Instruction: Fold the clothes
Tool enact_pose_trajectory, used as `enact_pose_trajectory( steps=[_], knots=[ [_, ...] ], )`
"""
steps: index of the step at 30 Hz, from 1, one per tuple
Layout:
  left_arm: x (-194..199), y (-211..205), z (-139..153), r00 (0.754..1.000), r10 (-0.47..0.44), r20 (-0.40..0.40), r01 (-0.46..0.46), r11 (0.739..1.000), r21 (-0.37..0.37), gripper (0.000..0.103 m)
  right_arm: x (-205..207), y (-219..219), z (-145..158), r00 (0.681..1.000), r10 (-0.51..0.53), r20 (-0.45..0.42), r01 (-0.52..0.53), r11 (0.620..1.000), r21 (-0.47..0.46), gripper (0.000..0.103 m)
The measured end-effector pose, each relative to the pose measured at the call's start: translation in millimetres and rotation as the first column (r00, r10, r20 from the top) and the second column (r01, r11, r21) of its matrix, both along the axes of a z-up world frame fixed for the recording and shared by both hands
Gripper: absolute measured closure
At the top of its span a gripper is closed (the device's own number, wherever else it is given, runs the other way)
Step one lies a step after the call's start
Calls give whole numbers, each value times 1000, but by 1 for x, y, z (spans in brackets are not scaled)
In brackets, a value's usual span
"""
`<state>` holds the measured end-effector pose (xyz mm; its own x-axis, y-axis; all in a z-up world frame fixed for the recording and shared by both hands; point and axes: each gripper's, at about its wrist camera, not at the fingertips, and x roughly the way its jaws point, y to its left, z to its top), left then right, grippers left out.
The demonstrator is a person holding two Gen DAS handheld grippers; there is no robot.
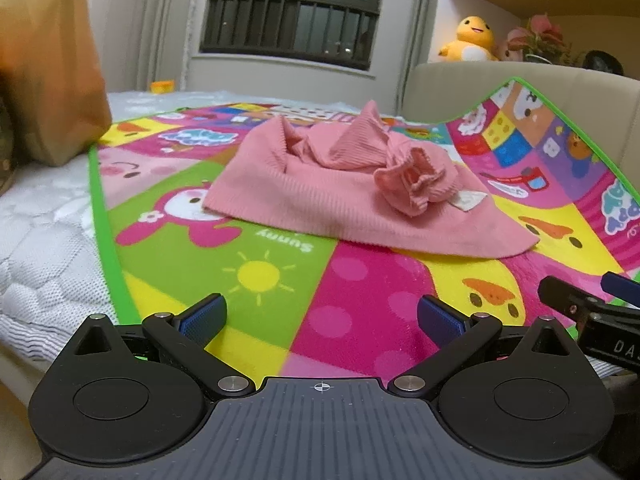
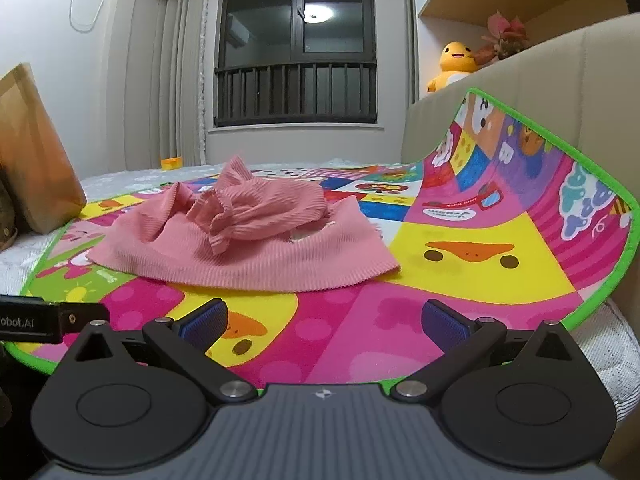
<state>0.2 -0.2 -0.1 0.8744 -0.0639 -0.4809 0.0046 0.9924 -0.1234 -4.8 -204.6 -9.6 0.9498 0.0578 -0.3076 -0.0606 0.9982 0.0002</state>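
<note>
A pink ribbed garment (image 1: pixel 352 196) lay crumpled on the cartoon play mat (image 1: pixel 360 300), roughly at the mat's middle, its lower hem spread flat toward the cameras and its upper part bunched into peaks and a rolled cuff. A small white label (image 1: pixel 468 200) showed on the garment near that cuff. The mat covered a white quilted mattress (image 1: pixel 40 240), and the mat's far right edge curled up against a beige padded headboard (image 2: pixel 520 92). The left gripper (image 1: pixel 320 320) hovered over the mat's near edge, short of the garment, its blue-padded jaws spread wide and empty. The right gripper (image 2: pixel 324 320) sat likewise over the near edge of the mat, jaws wide apart, holding nothing, the garment lying ahead and slightly left of it. A brown paper bag (image 1: pixel 52 80) stood off the mat's left side on the mattress. A yellow duck plush (image 2: pixel 454 64) sat above the headboard, beside a pink-leaved plant (image 2: pixel 504 36).
</note>
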Motion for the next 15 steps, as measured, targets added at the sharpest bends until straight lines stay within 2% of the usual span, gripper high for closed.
enact_pose_trajectory(
  steps=[3, 6, 15],
  knots=[
    [1, -1, -1, 1000, 2, 3, -2, 1000, 23, 0, 1, 2, -6, 1000, -16, 5, 16, 1000, -9, 0],
    [2, 4, -2, 1000, 20, -7, -20, 1000, 2, 0, 2, 5, -11, 999, -31, 11, 31, 999, -19, 0],
    [1, -1, -2, 1000, -5, -5, 5, 999, 33, 0, 0, 0, -16, 1000, 0, 2, 0, 1000, 6, 0]
  ],
)
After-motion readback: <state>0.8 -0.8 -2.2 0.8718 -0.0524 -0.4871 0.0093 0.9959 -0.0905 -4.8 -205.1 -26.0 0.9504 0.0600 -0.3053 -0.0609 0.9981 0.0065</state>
